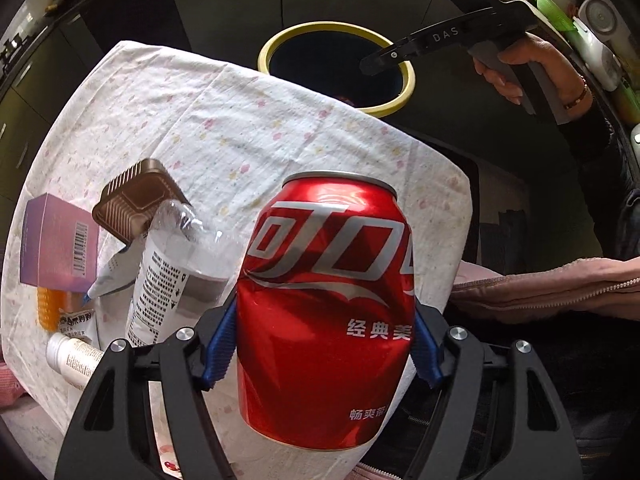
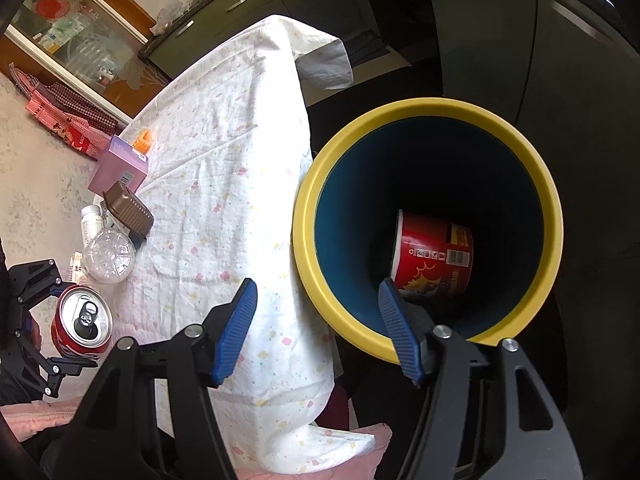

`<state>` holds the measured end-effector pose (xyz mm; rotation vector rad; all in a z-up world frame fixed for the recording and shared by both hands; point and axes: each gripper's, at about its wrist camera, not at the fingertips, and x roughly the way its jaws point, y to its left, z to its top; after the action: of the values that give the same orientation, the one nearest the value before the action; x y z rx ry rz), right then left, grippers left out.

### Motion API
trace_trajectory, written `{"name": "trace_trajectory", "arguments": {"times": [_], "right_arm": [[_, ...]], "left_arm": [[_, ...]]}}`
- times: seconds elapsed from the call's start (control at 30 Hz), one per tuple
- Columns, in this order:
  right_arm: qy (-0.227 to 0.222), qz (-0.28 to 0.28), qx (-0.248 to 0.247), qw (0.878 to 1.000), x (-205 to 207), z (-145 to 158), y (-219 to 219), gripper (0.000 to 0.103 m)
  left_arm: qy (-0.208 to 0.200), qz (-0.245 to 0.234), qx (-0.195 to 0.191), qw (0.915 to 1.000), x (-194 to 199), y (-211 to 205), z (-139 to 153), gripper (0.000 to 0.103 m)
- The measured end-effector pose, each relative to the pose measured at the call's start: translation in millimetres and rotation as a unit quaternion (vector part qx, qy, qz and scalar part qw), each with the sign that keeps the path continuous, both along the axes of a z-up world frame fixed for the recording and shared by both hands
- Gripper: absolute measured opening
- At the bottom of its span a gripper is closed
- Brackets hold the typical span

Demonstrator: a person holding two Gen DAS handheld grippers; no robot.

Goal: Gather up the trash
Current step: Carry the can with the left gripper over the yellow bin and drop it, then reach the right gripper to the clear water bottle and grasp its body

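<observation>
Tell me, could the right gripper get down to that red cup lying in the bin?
Probably yes. The right gripper is open and empty, hanging just above the yellow-rimmed bin. The red cup lies alone at the bottom, with nothing covering it, though the bin looks deep.

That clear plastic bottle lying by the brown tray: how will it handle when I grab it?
The bottle looks empty and thin-walled, so probably light and apt to crumple under the pads. Lying on its side on the cloth, it may roll if nudged. Its smooth, glossy wall could slip; gripping across the ribbed base seems safer.
</observation>
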<state>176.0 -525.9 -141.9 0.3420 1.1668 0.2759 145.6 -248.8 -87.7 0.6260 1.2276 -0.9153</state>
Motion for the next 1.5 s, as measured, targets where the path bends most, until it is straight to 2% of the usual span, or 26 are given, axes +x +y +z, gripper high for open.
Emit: {"name": "trace_trajectory", "arguments": {"times": [0.23,0.43,0.57,0.8,0.87,0.93,1.07,1.2,1.33,1.5], "right_arm": [[-0.019,-0.030,-0.001,0.999,-16.7,10.0,-27.6,0.060],[-0.031,-0.068,-0.002,0.997,-38.0,17.4,-61.0,0.060],[-0.031,-0.089,-0.003,0.996,-53.5,15.2,-80.8,0.060],[-0.021,-0.120,0.003,0.993,-72.8,4.1,-109.6,0.060],[-0.019,-0.123,0.005,0.992,-75.3,1.2,-114.0,0.061],[-0.018,-0.126,0.007,0.992,-76.8,-1.3,-117.0,0.061],[-0.020,-0.125,0.009,0.992,-78.2,-5.5,-119.0,0.062],[-0.020,-0.113,0.010,0.993,-75.8,-9.0,-112.9,0.062],[-0.017,-0.089,0.001,0.996,-66.2,-8.9,-94.9,0.062],[-0.028,-0.024,-0.025,0.999,-45.3,6.6,-49.9,0.062]], "left_arm": [[-0.009,-0.028,-0.022,0.9993,14.4,-51.7,19.6,0.072],[-0.020,-0.066,-0.038,0.9969,41.3,-129.2,29.8,0.072],[-0.030,-0.081,-0.032,0.9957,63.2,-185.9,16.0,0.072],[-0.030,-0.073,-0.003,0.9968,101.4,-262.3,-26.9,0.073],[-0.039,-0.064,-0.004,0.9972,108.7,-275.6,-32.2,0.086],[-0.042,-0.055,-0.011,0.9975,108.8,-281.5,-30.2,0.088],[-0.042,-0.038,-0.039,0.9976,101.3,-265.6,-7.3,0.090],[-0.053,-0.005,-0.089,0.9945,83.4,-213.0,28.2,0.091],[-0.074,0.047,-0.134,0.9871,52.4,-144.2,60.0,0.094],[-0.106,0.110,-0.186,0.9705,6.1,-48.7,85.3,0.097]]}}
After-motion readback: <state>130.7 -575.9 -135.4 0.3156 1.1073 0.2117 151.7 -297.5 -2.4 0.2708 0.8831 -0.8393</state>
